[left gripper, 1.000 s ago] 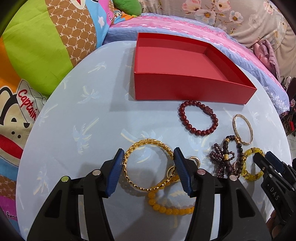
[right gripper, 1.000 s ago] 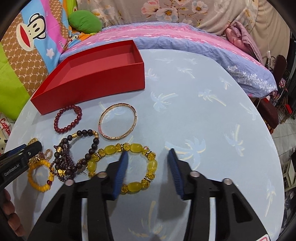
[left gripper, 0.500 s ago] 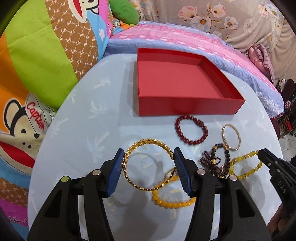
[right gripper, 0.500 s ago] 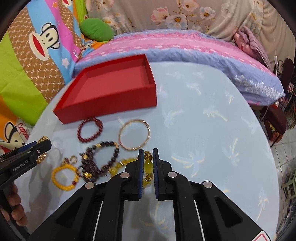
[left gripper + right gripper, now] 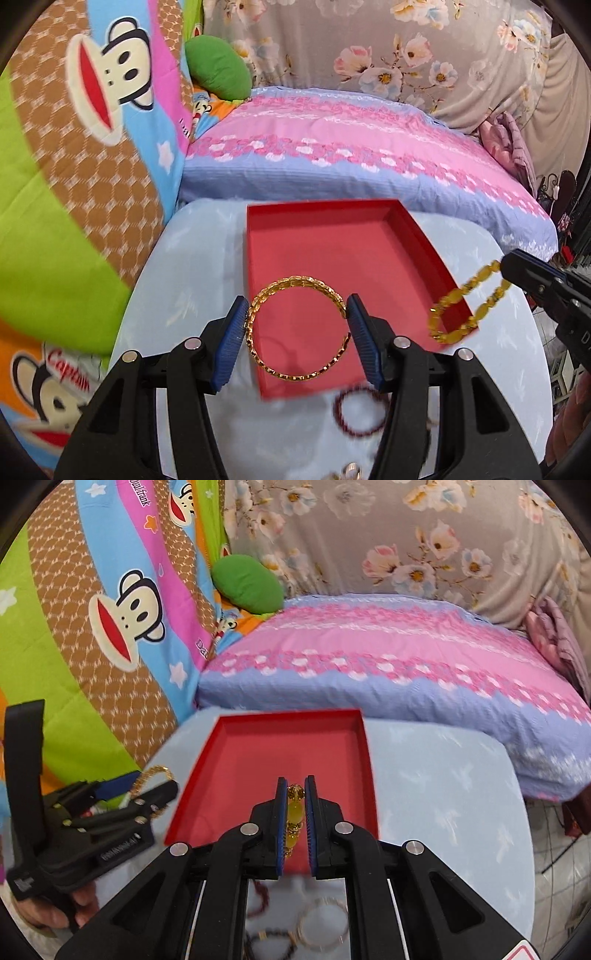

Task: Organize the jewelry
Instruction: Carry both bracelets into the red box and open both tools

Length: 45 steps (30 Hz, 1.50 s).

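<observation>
My left gripper (image 5: 295,321) is shut on a gold chain bangle (image 5: 295,376), held across its width over the near left part of the red box (image 5: 343,251). My right gripper (image 5: 295,805) is shut on a yellow bead bracelet (image 5: 293,810) above the box's (image 5: 280,753) near edge; in the left wrist view the bracelet (image 5: 461,317) dangles over the box's right corner. The box is empty.
A dark red bead bracelet (image 5: 360,413) lies on the pale blue table (image 5: 192,295) below my left gripper. A thin gold bangle (image 5: 323,923) and dark beads (image 5: 273,941) lie under my right gripper. Pillows and bedding surround the table's far side.
Both grippers have lifted their bracelets off the table and moved forward over the red box. The right gripper closed on the yellow bracelet a second ago.
</observation>
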{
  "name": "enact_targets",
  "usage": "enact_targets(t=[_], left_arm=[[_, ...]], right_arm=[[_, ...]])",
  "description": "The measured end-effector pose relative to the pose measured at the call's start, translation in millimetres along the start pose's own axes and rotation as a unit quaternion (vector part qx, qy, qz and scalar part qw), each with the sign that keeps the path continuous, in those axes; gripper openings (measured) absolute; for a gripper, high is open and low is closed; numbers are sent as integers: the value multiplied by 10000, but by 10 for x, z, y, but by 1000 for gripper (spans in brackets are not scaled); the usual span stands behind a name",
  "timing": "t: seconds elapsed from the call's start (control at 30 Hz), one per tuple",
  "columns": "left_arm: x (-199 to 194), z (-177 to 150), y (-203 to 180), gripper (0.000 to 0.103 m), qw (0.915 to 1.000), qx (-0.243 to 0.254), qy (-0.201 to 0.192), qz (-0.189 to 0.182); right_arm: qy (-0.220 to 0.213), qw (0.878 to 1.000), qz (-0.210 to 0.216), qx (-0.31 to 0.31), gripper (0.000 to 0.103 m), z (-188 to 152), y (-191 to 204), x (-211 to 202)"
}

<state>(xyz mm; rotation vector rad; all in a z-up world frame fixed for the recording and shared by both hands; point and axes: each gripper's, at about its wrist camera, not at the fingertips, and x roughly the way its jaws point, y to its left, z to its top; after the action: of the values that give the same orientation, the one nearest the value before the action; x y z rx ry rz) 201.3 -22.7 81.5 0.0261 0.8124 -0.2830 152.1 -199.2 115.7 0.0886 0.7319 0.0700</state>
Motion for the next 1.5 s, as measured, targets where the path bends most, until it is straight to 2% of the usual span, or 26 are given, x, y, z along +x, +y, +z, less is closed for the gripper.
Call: enact_targets(t=[0.17,0.27,0.47,0.63,0.67,0.73,0.77,0.8,1.0,1.13,1.3,1.5], left_arm=[[524,399,5,52,9997,15,150,-184],[892,532,-15,52,9991,77,363,-182],[1463,611,-75,52,9969,260,747,-49],[1679,550,-31,53,9949,263,977,42],[1704,540,-16,53,9947,290,980,79],[1708,533,-10,62,9946,290,980,155],[1688,535,7,72,9951,248,932,193],[1649,541,15,76,9960,221,833,222],[1280,553,27,78,9983,205,458,305],[903,429,-7,78,9988,248,231,341],[379,62,-2,79,9991,209,94,364],[-60,-536,36,79,9987,187,172,440]], right_arm=[[300,9983,489,27,9,505,5,728],[588,9970,510,-1,9,619,-19,1160],[1126,9935,173,40,9,546,-267,1800],[1288,9915,-193,-63,10,428,-405,1961],[1281,9914,-250,-90,13,411,-419,1971],[1267,9913,-341,-121,19,384,-435,1951],[1218,9918,-373,-97,25,375,-443,1906],[1171,9924,-368,-71,27,381,-460,1881],[691,9973,-261,4,35,373,-440,1330],[402,9987,-282,-136,40,208,-329,843],[296,9988,-329,-195,43,-212,-233,285],[448,9977,-448,-230,44,-843,-156,-129]])
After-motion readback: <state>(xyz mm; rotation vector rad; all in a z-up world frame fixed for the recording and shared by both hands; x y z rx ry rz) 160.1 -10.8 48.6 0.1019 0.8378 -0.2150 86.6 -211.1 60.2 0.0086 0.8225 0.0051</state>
